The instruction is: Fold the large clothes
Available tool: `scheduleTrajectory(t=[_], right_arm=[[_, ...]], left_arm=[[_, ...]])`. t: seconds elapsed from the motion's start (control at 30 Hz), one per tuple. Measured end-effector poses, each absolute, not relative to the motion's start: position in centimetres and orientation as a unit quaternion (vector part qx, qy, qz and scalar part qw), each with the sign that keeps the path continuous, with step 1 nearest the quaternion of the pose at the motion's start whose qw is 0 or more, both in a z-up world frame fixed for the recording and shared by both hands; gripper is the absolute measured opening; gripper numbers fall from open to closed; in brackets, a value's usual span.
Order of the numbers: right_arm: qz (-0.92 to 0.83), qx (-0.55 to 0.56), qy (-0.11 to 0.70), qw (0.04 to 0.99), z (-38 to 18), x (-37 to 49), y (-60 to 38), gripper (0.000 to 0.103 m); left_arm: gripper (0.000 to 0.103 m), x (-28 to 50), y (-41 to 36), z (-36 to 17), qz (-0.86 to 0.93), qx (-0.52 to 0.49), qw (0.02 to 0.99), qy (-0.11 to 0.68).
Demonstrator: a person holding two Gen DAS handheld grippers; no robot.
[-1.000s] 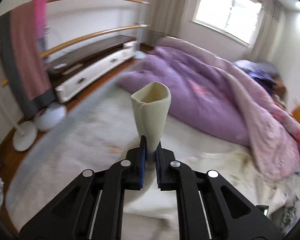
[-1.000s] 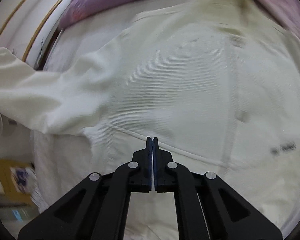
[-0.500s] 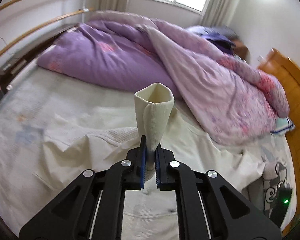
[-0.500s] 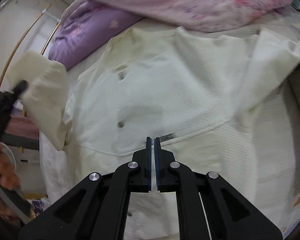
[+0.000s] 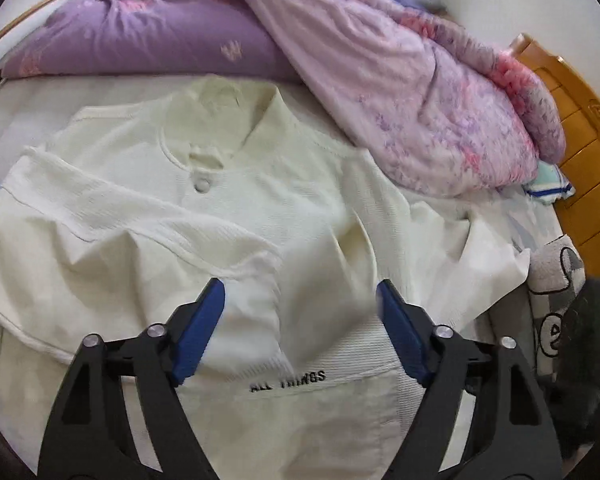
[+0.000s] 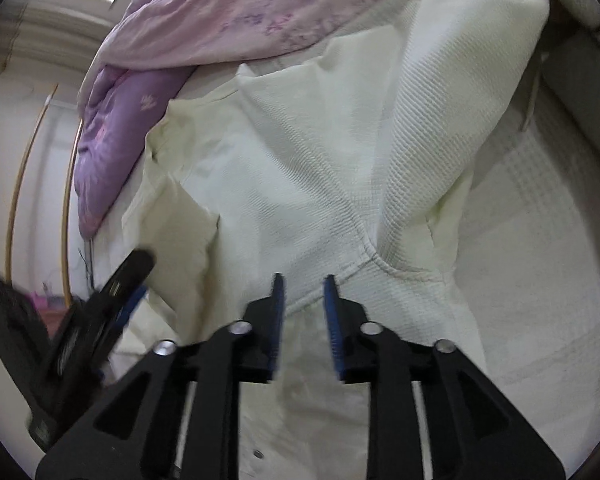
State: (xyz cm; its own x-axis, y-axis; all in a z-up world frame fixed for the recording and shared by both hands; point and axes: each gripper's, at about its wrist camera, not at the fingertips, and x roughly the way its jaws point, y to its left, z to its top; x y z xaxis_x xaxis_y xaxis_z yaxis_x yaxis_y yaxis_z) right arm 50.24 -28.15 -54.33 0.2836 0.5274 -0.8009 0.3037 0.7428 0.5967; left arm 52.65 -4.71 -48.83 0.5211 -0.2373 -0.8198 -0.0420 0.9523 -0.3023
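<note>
Left wrist view: the left gripper (image 5: pixel 300 300), jaws spread wide and holding nothing, hangs over one cream waffle-knit button-up shirt (image 5: pixel 228 216) lying front-up on the white bed sheet (image 5: pixel 16 108), one sleeve folded across its chest. One purple-and-pink quilt (image 5: pixel 380 80) is bunched behind it, beside a wooden headboard (image 5: pixel 580 152). The right gripper (image 6: pixel 302 292), jaws partly apart, hovers over the shirt's seam.

Both grippers are black, with blue-padded fingers (image 5: pixel 198 330) and silver screws (image 5: pixel 155 331).
</note>
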Motion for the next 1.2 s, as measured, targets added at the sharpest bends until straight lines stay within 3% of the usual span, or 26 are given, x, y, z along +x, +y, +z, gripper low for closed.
scheduleTrajectory(t=[0.03, 0.1, 0.23, 0.53, 0.57, 0.67, 0.7, 1.0, 1.2], right_arm=[[0.078, 0.357, 0.59, 0.72, -54.5, 50.4, -28.0, 0.047], [0.079, 0.369, 0.585, 0.718, -54.9, 50.6, -27.7, 0.055], [0.078, 0.362, 0.592, 0.716, -55.7, 51.5, -26.0, 0.058], [0.086, 0.304, 0.632, 0.707, -57.8, 53.3, -21.4, 0.059], [0.096, 0.295, 0.634, 0.708, -57.9, 53.4, -20.8, 0.056], [0.108, 0.221, 0.642, 0.726, -57.2, 53.8, -19.2, 0.014], [0.108, 0.211, 0.635, 0.735, -56.6, 54.0, -19.6, 0.007], [0.063, 0.17, 0.557, 0.811, -51.5, 56.7, -25.7, 0.006], [0.022, 0.115, 0.608, 0.785, -56.3, 57.4, -26.9, 0.006]], left_arm=[[0.079, 52.3, -4.2, -48.8, -0.063, -0.149, 0.858, 0.488], [0.079, 51.6, -2.7, -48.9, -0.061, -0.159, 0.85, 0.499], [0.083, 49.4, 2.9, -48.8, -0.008, -0.178, 0.848, 0.499], [0.083, 46.8, 16.4, -50.5, 0.161, -0.169, 0.822, 0.52], [0.083, 46.7, 17.6, -50.6, 0.167, -0.174, 0.819, 0.521], [0.083, 46.5, 19.8, -50.8, 0.185, -0.181, 0.812, 0.524], [0.083, 46.4, 20.2, -50.7, 0.186, -0.177, 0.813, 0.522], [0.083, 46.7, 19.2, -52.1, 0.188, -0.141, 0.802, 0.55], [0.083, 47.5, 17.9, -56.0, 0.193, -0.099, 0.765, 0.607]])
